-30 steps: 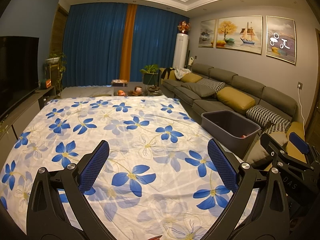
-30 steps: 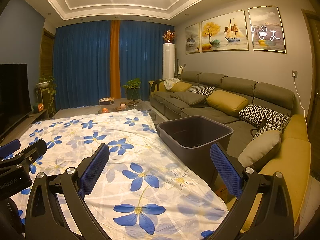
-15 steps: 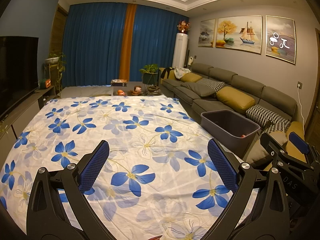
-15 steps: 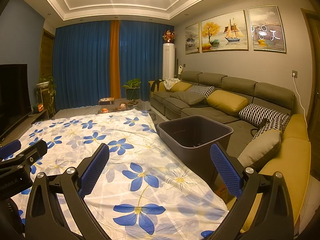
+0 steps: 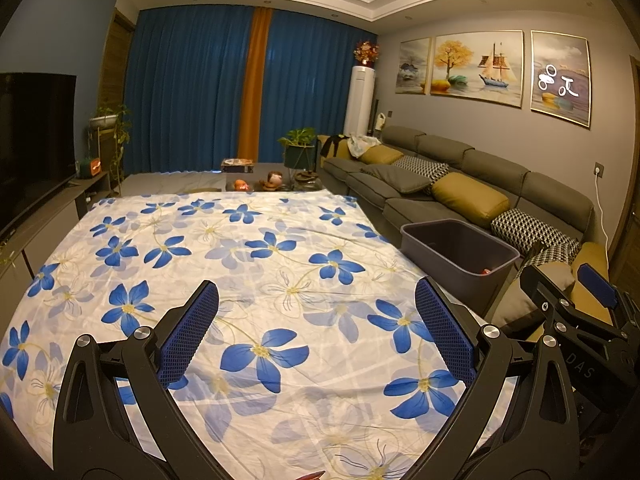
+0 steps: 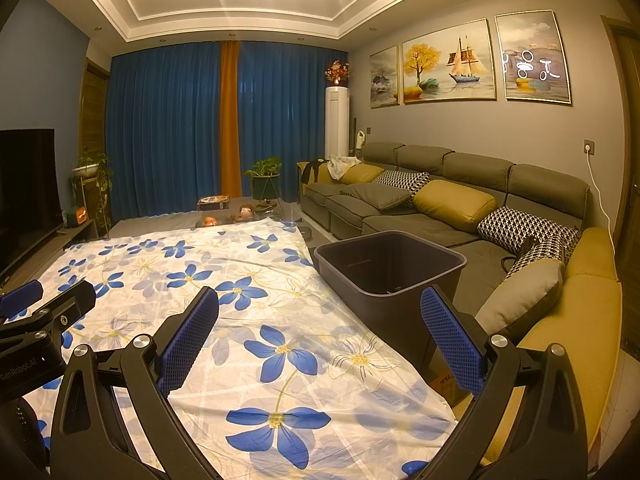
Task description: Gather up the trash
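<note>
We hold two hand-held grippers side by side above a table draped in a white cloth printed with blue flowers. Compared with the pictures from a second ago, almost nothing has moved: both views sit as they did, so we seem to be pausing.

The left gripper has its two blue-padded fingers spread wide with nothing between them. The right gripper is spread the same way and also empty.

A dark grey bin stands just past the table's right edge, ahead and to the right of the right gripper, in front of a grey sofa. From the left gripper's view, a small red scrap lies inside the bin.

We see no loose trash on the cloth ahead of either gripper; only a red sliver peeks in below the left gripper, too cut off to identify. In our judgement, the collecting is finished or nearly so.
</note>
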A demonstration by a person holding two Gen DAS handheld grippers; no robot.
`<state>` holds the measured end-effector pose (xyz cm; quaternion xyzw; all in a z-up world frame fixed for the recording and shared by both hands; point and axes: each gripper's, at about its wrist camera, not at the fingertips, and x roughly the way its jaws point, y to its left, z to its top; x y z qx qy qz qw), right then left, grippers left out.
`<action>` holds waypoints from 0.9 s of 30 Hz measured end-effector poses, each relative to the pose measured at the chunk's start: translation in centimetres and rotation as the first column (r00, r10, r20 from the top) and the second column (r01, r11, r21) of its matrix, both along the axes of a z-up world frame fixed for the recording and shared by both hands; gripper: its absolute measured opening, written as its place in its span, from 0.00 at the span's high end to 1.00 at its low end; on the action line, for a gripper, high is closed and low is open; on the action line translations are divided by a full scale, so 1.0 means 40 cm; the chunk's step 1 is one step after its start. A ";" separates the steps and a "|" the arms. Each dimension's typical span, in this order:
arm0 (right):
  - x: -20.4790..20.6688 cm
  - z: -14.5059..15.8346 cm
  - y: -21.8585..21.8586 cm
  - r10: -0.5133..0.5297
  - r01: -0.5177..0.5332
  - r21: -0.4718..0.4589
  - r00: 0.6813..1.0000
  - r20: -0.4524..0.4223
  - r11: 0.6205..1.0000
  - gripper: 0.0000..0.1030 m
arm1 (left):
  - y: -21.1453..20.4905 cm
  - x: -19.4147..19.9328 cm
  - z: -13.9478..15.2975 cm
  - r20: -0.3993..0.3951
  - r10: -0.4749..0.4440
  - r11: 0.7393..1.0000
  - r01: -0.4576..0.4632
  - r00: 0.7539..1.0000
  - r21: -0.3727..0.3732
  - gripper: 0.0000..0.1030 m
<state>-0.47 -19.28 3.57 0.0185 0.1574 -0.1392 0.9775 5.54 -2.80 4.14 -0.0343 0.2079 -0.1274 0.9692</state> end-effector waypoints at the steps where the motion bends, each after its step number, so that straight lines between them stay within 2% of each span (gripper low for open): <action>1: 0.000 0.000 0.000 0.000 0.000 -0.001 1.000 0.000 1.000 0.05 | 0.000 0.001 -0.001 0.001 0.000 1.000 0.000 1.000 0.001 0.06; 20: -0.001 -0.002 -0.007 0.000 0.000 0.005 1.000 -0.003 1.000 0.05 | -0.019 0.007 -0.007 -0.001 -0.009 1.000 0.009 1.000 0.008 0.06; 24: 0.000 -0.002 -0.007 -0.001 0.001 0.007 1.000 -0.004 1.000 0.05 | -0.025 0.008 -0.010 -0.002 -0.013 1.000 0.013 1.000 0.017 0.16; 27: 0.000 -0.003 -0.012 -0.002 0.002 0.010 1.000 -0.004 1.000 0.05 | -0.024 0.011 -0.012 -0.006 -0.025 0.999 0.025 1.000 0.019 0.17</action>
